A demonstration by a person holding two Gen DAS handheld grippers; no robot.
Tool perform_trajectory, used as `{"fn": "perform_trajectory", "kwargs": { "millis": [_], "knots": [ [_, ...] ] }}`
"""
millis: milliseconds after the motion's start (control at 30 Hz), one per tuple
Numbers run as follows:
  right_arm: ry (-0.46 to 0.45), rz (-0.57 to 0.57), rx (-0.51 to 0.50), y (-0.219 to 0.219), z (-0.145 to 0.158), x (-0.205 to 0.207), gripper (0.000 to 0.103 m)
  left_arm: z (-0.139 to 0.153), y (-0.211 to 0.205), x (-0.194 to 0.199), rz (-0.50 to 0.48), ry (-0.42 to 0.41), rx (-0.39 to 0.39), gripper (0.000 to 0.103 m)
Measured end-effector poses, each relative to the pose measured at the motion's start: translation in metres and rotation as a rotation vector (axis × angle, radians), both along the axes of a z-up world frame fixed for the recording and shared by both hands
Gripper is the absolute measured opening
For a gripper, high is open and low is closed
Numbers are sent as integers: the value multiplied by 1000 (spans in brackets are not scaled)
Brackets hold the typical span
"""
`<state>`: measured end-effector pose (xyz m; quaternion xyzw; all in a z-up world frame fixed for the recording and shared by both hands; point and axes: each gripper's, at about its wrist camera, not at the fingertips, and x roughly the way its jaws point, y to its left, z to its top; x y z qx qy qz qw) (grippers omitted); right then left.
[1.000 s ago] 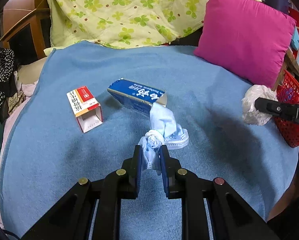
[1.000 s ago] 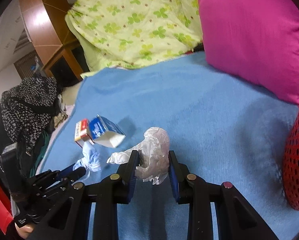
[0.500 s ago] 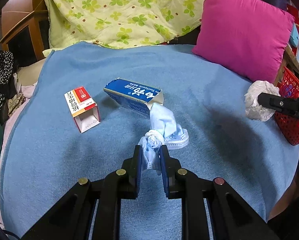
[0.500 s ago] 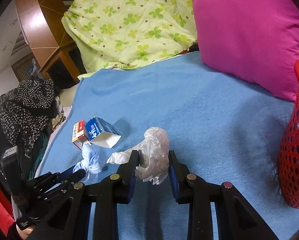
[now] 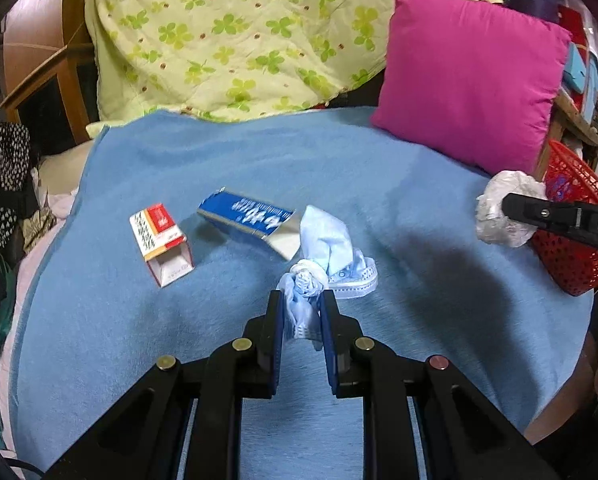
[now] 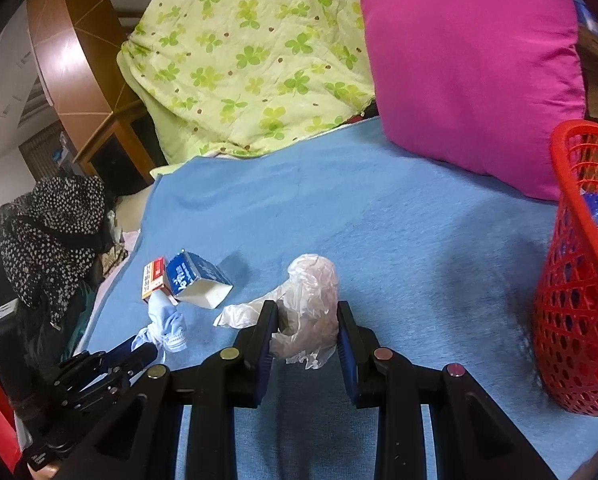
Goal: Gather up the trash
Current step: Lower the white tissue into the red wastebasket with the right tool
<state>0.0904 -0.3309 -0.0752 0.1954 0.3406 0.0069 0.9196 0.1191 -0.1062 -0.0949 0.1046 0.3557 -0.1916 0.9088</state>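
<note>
A: Which step is this?

B: Carrying. The left gripper [image 5: 301, 312] is pinched tight on the crumpled blue face mask [image 5: 323, 256], clear of the blue blanket [image 5: 227, 160]. The right gripper [image 6: 307, 330] is clamped on the wadded clear plastic glove [image 6: 311, 300], near the red basket [image 6: 571, 320].

A: Next?

B: Probably each load goes over the rim, then release. Two cartons [image 5: 203, 228] wait.

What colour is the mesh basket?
Red. The basket shows best in the right wrist view, at the right edge, with its open lattice wall.
</note>
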Motion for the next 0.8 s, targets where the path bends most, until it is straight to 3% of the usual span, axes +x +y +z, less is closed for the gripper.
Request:
{"fn": "perform_trajectory", "kwargs": {
  "millis": [400, 800],
  "knots": [
    [-68, -58, -5, -25, 16, -28, 31, 18, -35, -26, -57, -62, 42, 19],
    [-173, -126, 17, -43, 39, -69, 31, 16, -69, -44, -139, -74, 57, 19]
  ]
}}
